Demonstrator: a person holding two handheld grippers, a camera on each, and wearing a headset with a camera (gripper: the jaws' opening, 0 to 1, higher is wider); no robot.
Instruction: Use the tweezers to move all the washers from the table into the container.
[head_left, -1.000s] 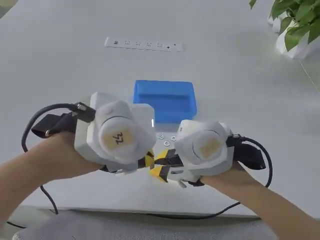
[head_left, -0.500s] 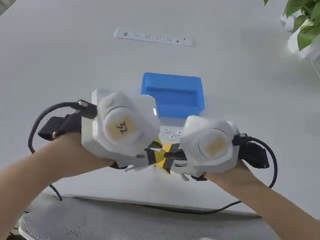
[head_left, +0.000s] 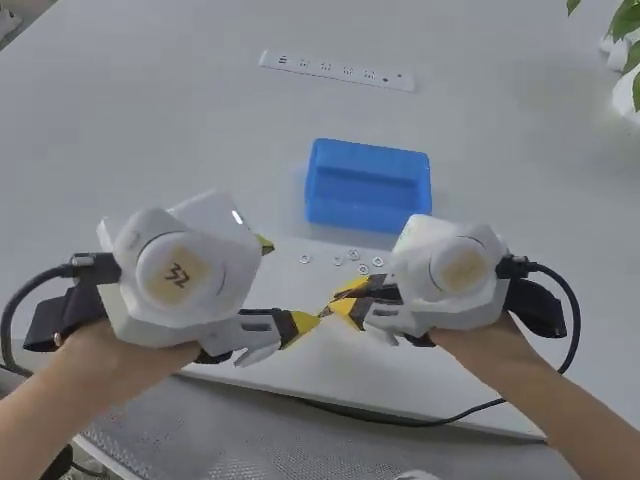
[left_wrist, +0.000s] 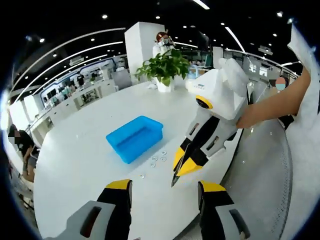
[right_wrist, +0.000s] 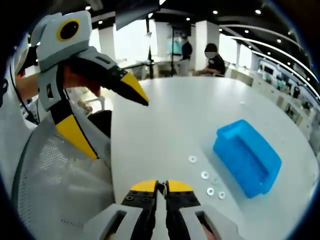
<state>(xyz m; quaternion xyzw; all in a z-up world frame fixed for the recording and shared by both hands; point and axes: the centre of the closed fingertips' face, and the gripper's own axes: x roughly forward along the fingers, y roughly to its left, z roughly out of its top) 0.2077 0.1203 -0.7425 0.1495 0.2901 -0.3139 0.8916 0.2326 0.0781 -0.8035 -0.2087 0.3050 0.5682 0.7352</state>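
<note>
Near-left of the blue container (head_left: 365, 213), above the white tabletop (head_left: 150, 130): left hand-held gripper (left_wrist: 166, 186), jaws spread wide, nothing between them, aimed rightward toward the other's tips; just in front of the container's near wall, flat on the tabletop: the washers (head_left: 353, 255), strung loosely in a short row roughly parallel to that wall, one set apart at the left end; container itself looking empty; on the container's near side, slightly right: right hand-held gripper (right_wrist: 161, 186), jaws clenched together on nothing, tips just short of the row; probably the nearer of the two, with the washers lying straight ahead between tips and container.
</note>
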